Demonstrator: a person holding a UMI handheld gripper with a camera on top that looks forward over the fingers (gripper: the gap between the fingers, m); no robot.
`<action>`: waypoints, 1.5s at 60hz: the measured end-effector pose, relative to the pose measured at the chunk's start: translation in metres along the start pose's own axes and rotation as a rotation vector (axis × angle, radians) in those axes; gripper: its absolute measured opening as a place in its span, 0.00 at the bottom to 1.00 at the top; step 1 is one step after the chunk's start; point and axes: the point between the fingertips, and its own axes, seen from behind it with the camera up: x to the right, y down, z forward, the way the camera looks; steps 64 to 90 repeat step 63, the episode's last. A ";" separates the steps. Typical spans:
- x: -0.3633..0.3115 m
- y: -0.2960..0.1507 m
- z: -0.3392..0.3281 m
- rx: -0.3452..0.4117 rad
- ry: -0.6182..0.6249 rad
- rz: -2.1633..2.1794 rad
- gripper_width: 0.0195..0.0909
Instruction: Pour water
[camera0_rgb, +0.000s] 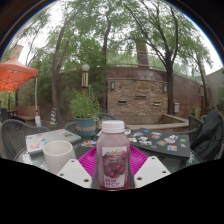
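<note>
Step in hand, as judged: secure bottle (113, 155) before tilt toward white cup (58, 155). Squeeze evenly at mid-body, keep upright while lifting, tip slowly over cup rim; cap looks on, likely needs removal first

Gripper (113, 172): fingers at bottom centre of frame, magenta pads (88, 160) flanking bottle; firm pinch or small gap, cannot tell

Surroundings: outdoor patio, trees across upper frame, brick wall centre, orange umbrella (14, 75) at left

Surface: round table (30, 158), lower frame. Potted plant (84, 112) behind bottle; cards or papers (160, 140) scattered right; cup lower left, just beside bottle

Low, close behind bottle (113, 153), facing outward
</note>
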 end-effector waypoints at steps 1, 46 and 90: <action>0.001 0.005 0.001 -0.006 0.003 -0.003 0.32; 0.001 -0.002 -0.106 -0.039 0.070 0.077 0.90; -0.028 0.008 -0.240 -0.072 0.089 0.053 0.90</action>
